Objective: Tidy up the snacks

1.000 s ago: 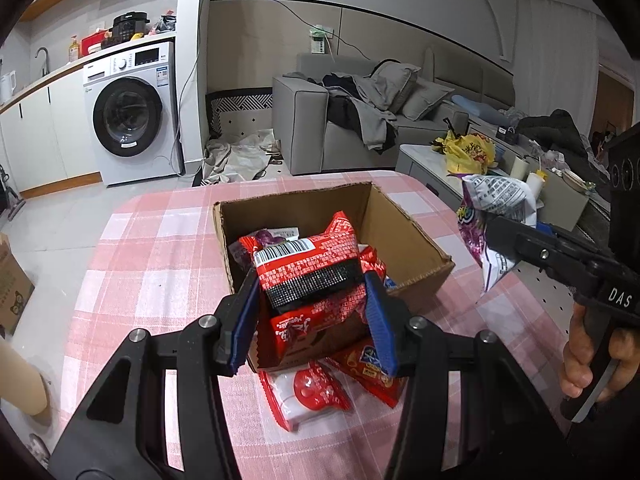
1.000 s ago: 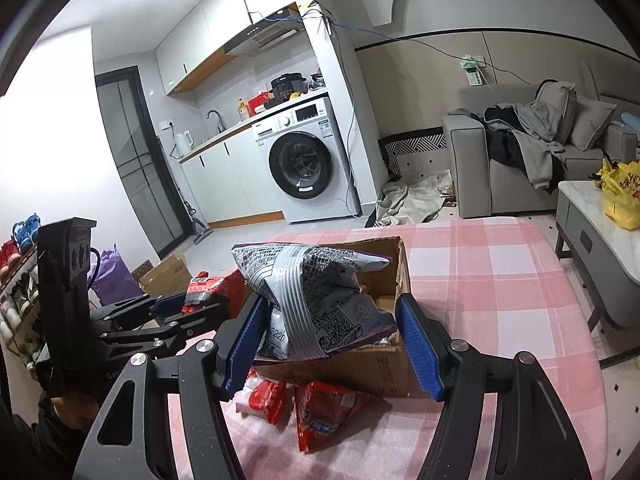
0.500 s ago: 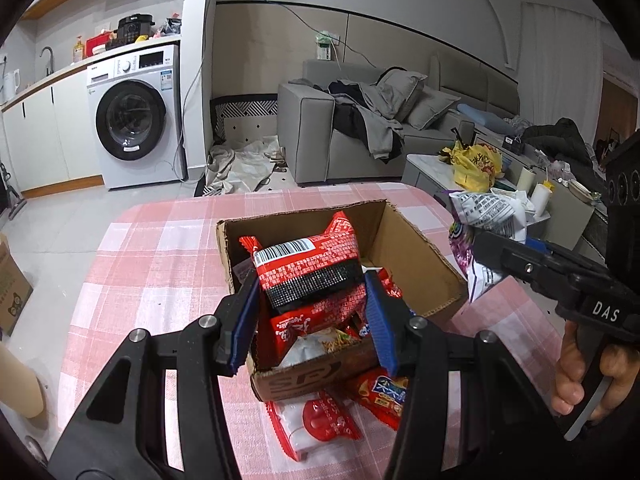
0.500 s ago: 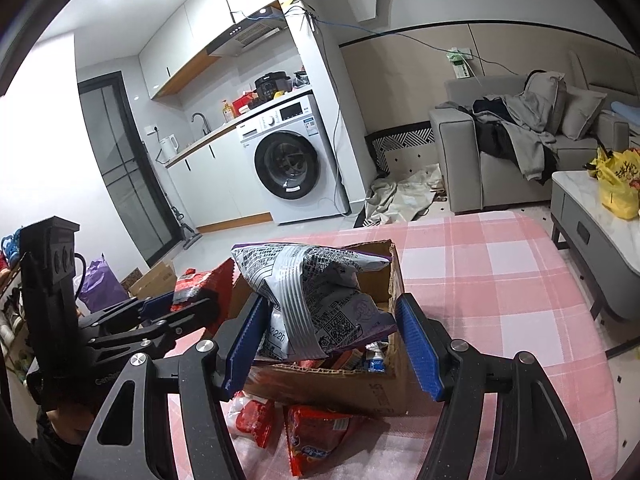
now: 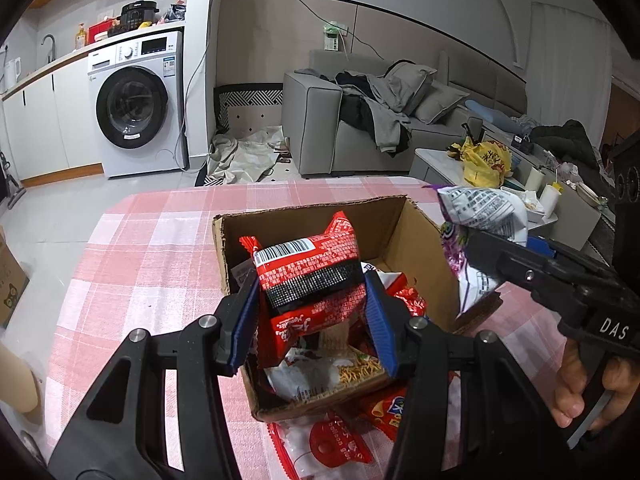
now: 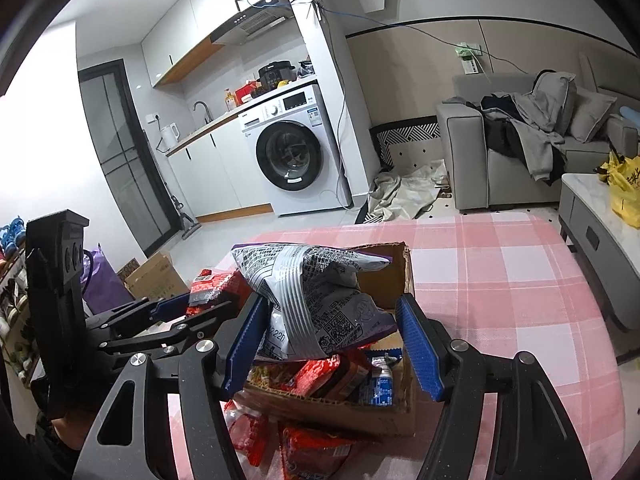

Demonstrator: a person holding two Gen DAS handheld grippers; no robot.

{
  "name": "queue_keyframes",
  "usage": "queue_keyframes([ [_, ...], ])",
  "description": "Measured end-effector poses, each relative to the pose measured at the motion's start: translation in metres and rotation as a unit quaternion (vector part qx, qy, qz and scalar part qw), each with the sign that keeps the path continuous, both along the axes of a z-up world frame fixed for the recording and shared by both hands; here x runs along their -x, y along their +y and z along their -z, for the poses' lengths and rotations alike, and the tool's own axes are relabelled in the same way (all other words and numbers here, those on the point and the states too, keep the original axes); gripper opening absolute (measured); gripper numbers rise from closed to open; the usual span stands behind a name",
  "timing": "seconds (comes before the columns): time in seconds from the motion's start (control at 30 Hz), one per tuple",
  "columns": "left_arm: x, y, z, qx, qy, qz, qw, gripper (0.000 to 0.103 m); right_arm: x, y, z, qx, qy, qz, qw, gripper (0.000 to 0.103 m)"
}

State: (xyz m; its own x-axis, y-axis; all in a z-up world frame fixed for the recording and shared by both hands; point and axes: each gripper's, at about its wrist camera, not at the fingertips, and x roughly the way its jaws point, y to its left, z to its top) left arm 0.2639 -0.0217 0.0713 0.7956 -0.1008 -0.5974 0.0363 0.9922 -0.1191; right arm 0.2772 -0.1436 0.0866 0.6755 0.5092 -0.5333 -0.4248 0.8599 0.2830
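**Two snack bags held over the box**

A cardboard box (image 5: 404, 232) sits on the tabletop (image 5: 140, 264), which has a pink and white checked cloth. The box is open on top and has snack packs inside.

The left tongs (image 5: 312, 316) are clamped on a red snack pack (image 5: 308, 268) with a white barcode. The pack is held right above the box, over the packs already inside it.

The right tongs (image 6: 332, 344) are clamped on a grey and purple chip bag (image 6: 316, 300). This bag is puffy and hangs above the box too, toward its right wall as the left camera sees it.

A hand (image 5: 588, 392) grips the handle of the right tongs, beside the box.

More red snack packs (image 6: 308, 448) lie on the tabletop, touching the near side of the box. One (image 5: 320, 444) is red and white.
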Motion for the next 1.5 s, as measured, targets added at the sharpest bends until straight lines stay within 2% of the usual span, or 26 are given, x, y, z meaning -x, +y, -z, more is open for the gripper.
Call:
queue_keyframes([
  [0.3, -0.026, 0.005, 0.013, 0.011, 0.006, 0.001, 0.9999, 0.047, -0.016, 0.012, 0.006, 0.019, 0.0, 0.001, 1.0, 0.067],
  [0.77, -0.052, 0.011, 0.038, 0.007, 0.021, 0.001, 0.9998, 0.047, -0.039, 0.029, 0.024, 0.049, 0.024, -0.012, 0.998, 0.067],
  [1.37, -0.054, 0.011, 0.047, -0.022, 0.02, 0.02, 0.9994, 0.047, -0.046, 0.026, 0.035, 0.039, 0.046, -0.01, 0.998, 0.067],
  [1.5, -0.056, 0.016, 0.046, -0.01, 0.024, 0.018, 0.9995, 0.047, -0.046, 0.025, 0.035, 0.039, 0.046, -0.009, 0.998, 0.067],
])
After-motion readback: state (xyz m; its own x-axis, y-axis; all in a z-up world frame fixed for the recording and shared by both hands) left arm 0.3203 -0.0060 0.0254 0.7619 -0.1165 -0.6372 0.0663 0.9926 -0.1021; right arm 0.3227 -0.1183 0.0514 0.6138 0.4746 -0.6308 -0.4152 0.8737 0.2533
